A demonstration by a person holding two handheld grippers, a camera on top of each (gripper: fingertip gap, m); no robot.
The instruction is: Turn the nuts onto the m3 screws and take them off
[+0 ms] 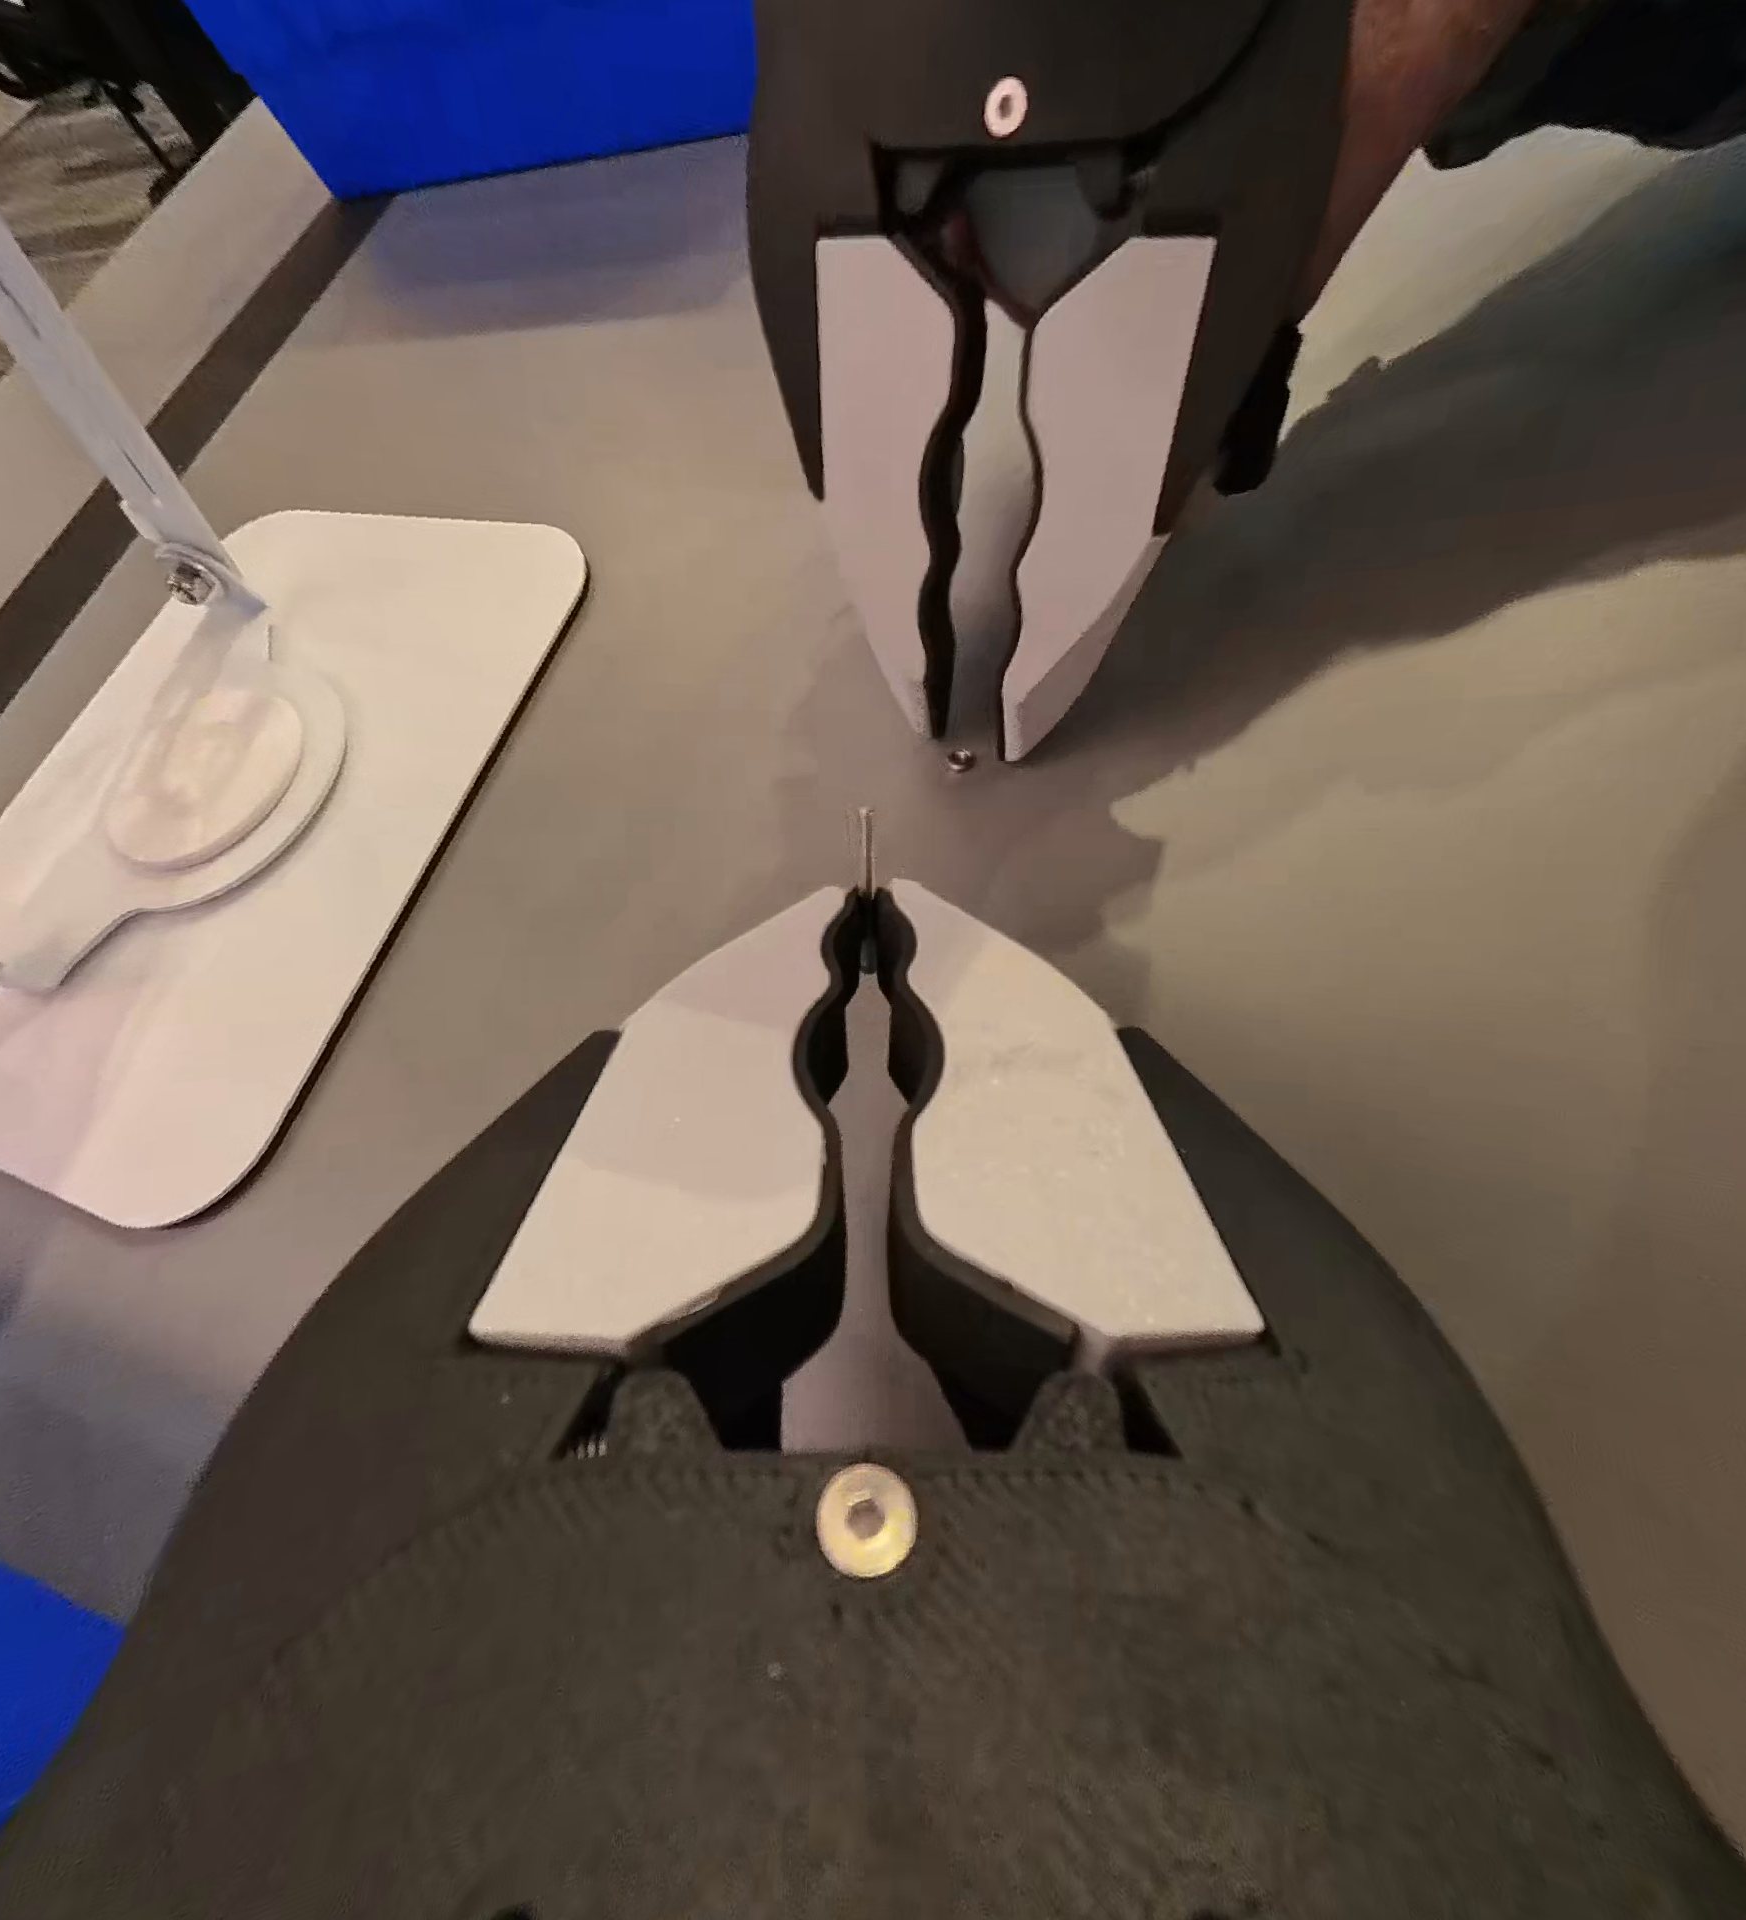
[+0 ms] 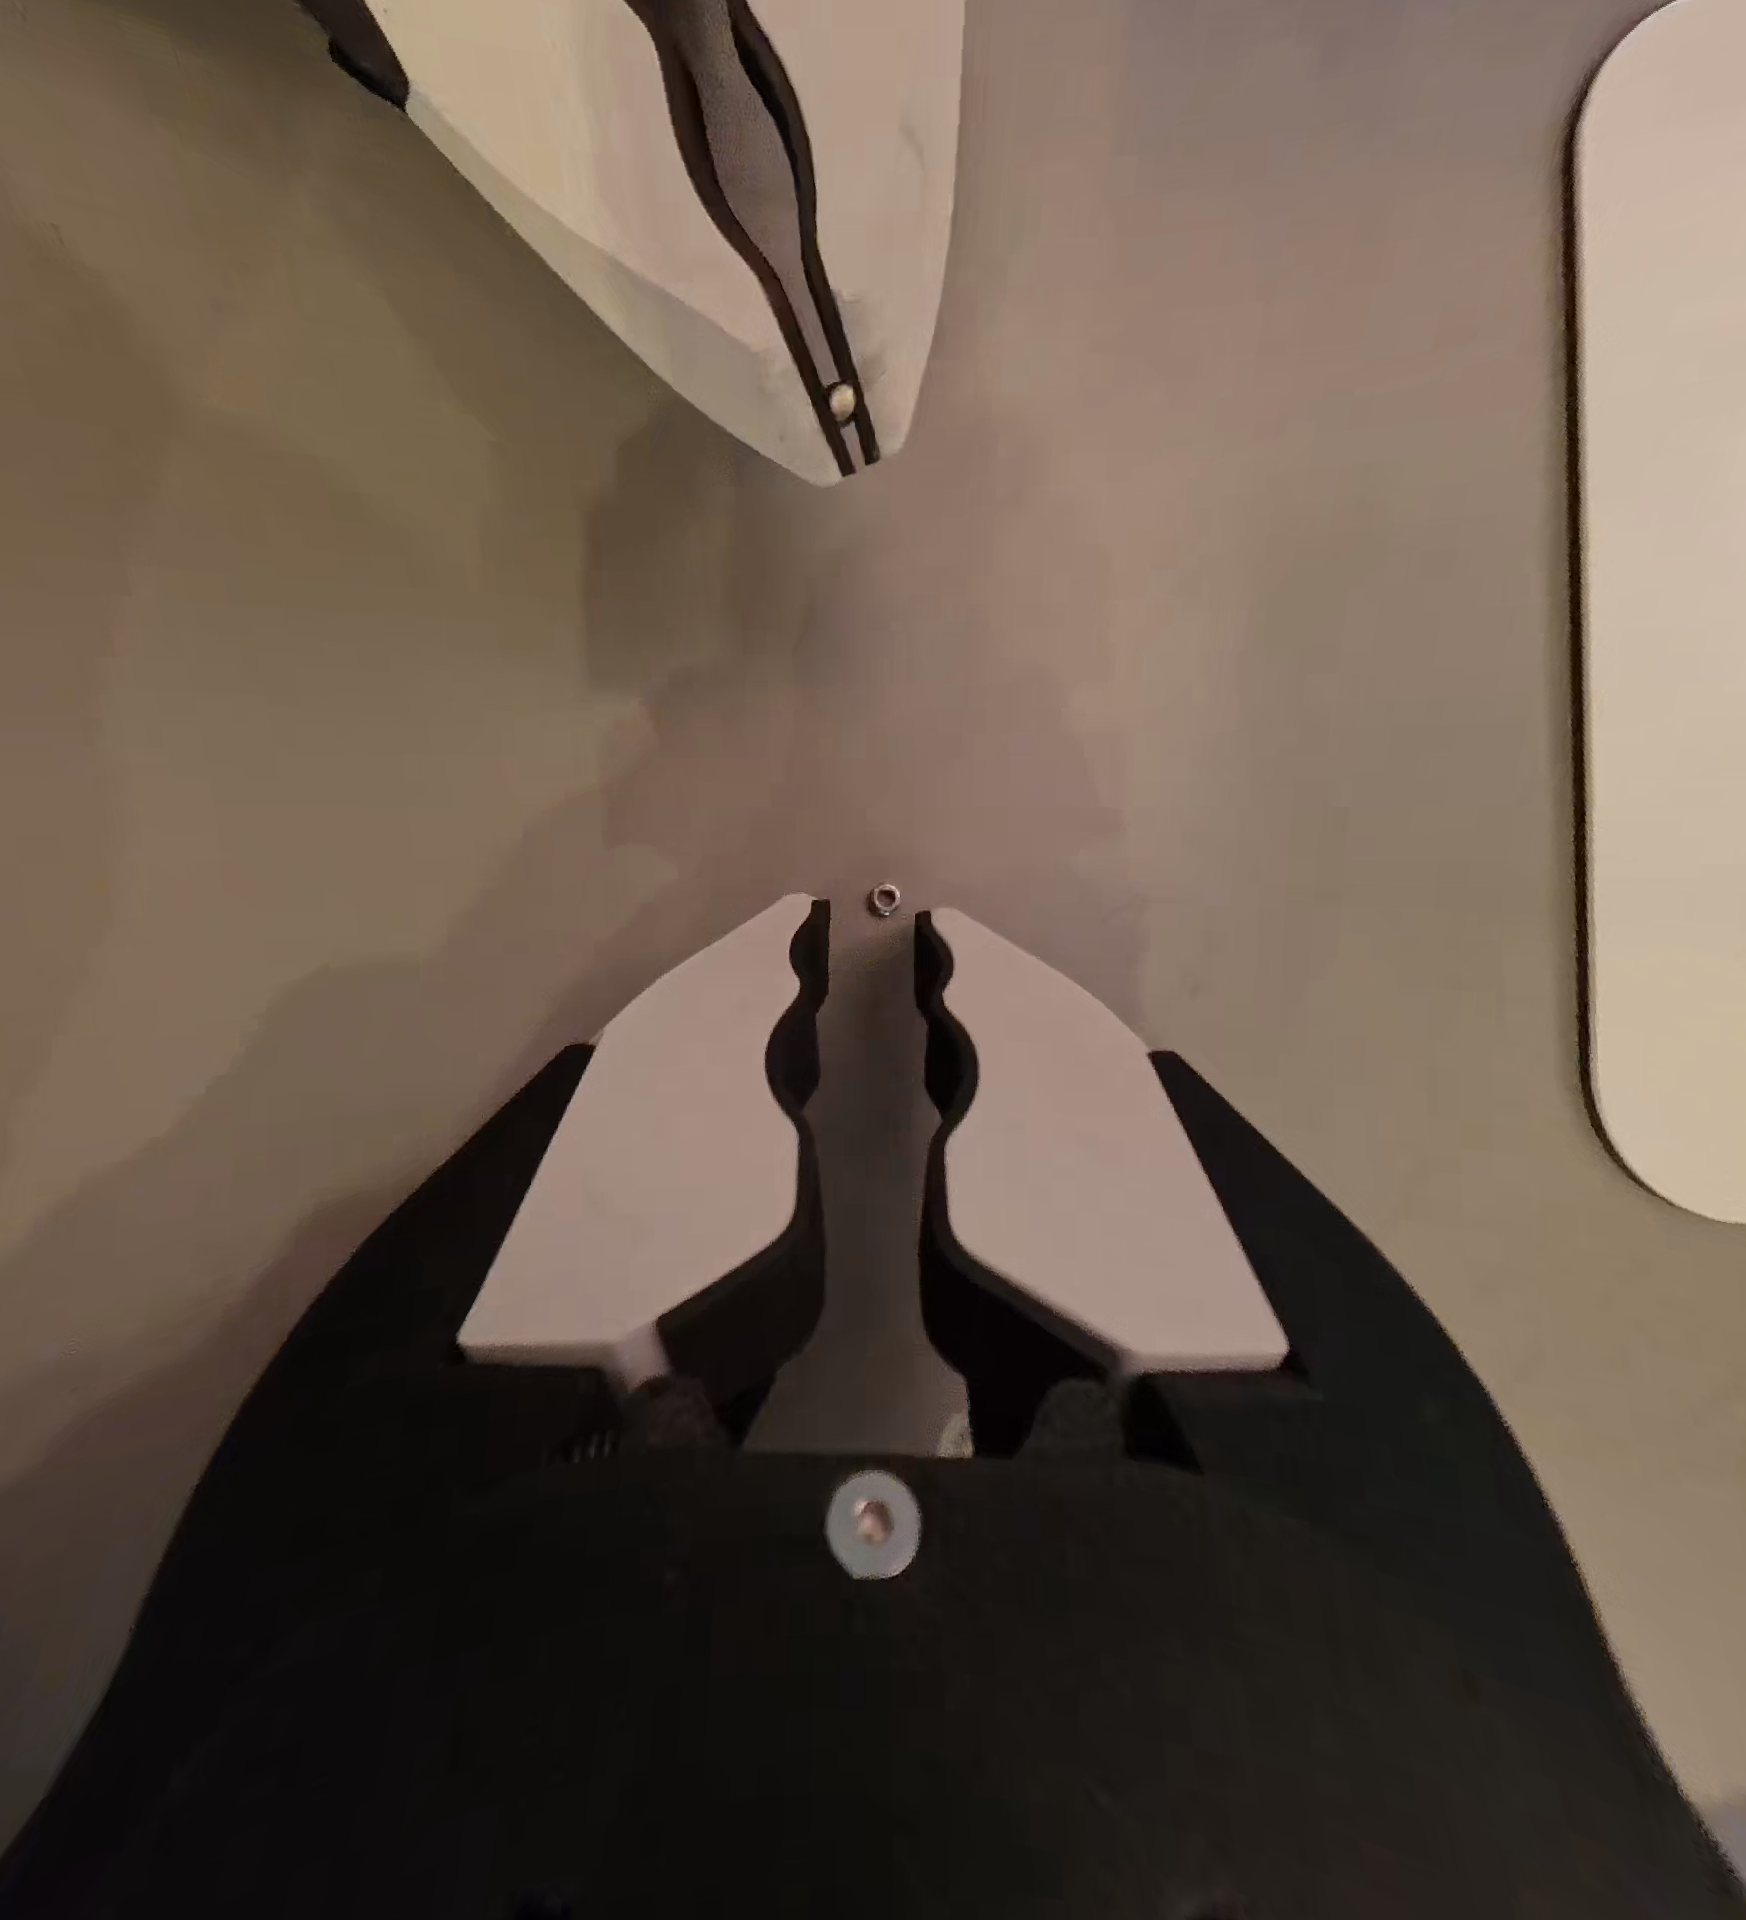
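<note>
Left wrist view: the left claw (image 1: 867,896) is pressed together on a thin metal screw (image 1: 865,847), its shaft poking forward over the grey tabletop (image 1: 536,790) (a white base plate (image 1: 256,883) lies off to the side).

Right wrist view: the right claw (image 2: 873,909) stands spread, a small nut (image 2: 885,897) lying unheld on the tabletop just beyond its tips; the screw is already gripped, the nut not yet.

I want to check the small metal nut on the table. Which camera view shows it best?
The right wrist view: the nut lies flat on the grey table, ring and hole clear, just ahead of the open right gripper, untouched. The left wrist view shows it farther off, a small dark dot below the same fingertips.
</note>
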